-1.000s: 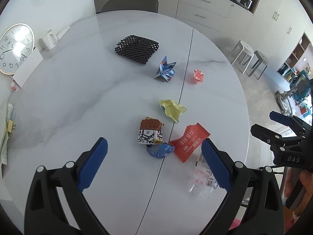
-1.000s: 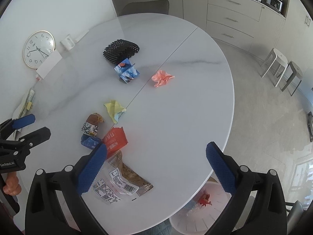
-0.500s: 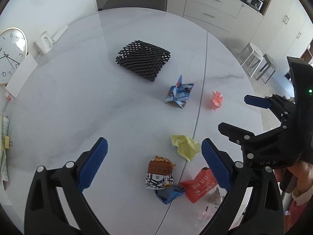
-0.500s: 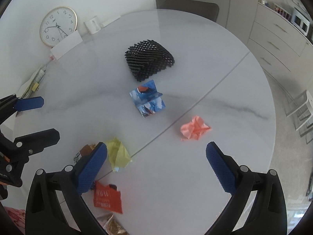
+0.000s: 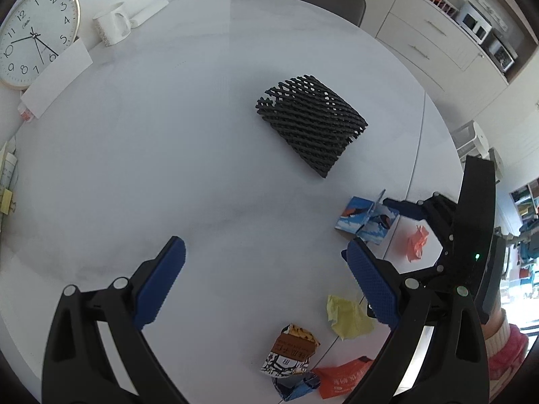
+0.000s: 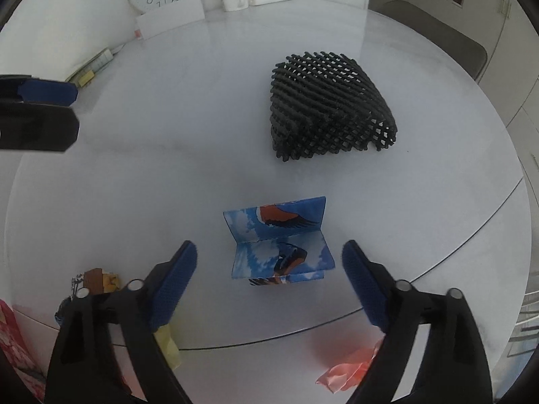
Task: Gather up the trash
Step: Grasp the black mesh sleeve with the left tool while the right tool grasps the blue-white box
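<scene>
- The right gripper point(image 6: 269, 269) points steeply down over the white round table point(image 6: 168, 175), its jaws closing in on the folded blue bird-print paper point(image 6: 279, 242) — the paper sits between the blue pads point(image 6: 171, 279), but neither pad touches it yet.
- That paper stands half open like a little tent, near the table's seam, with the black foam net sleeve point(image 6: 326, 107) lying well apart behind it.
- The left gripper point(image 5: 266, 282) hangs over bare tabletop with its jaws spread wide and nothing between them.
- In the left wrist view the rest of the litter lies off to the lower right: a crumpled yellow paper point(image 5: 347, 316), a brown-and-white snack wrapper point(image 5: 293, 350), a crushed blue wrapper point(image 5: 296, 383) just beside it, and a red packet point(image 5: 343, 377) at the frame's edge.
- A crumpled pink paper point(image 5: 417, 239) lies across the seam, framed by the right gripper's arms (seen from the left side).
- At the table's far edge — against the wall — lean a wall clock point(image 5: 33, 33), a white card point(image 5: 57, 77) and a white mug point(image 5: 111, 27).
</scene>
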### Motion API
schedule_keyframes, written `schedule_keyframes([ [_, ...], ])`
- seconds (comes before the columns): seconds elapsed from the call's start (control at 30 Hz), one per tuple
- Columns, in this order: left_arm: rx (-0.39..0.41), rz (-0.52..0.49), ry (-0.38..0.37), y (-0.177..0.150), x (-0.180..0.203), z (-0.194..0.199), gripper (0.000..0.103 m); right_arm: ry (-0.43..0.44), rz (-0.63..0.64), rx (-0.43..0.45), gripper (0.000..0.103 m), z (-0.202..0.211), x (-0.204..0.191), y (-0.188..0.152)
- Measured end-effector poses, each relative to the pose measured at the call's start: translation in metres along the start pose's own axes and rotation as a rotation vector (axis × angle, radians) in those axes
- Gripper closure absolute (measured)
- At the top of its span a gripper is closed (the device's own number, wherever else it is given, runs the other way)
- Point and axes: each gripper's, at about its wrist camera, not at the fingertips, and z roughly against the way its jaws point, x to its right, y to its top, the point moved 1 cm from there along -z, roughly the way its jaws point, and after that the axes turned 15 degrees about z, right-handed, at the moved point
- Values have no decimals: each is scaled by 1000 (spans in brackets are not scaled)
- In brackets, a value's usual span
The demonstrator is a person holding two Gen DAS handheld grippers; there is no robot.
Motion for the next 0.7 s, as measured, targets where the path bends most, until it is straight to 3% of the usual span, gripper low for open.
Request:
schedule_keyframes([
  [0.07, -7, 30, -7, 8, 5, -5, 11, 27, -2, -9, 53, -4, 4, 0],
  [0.47, -55, 217, -23, 71, 72, -62, 11, 33, -184, 99, 53, 54, 40, -31],
  [0.7, -101, 312, 44, 101, 97, -120, 11, 29, -258, 140, 53, 77, 54, -52],
])
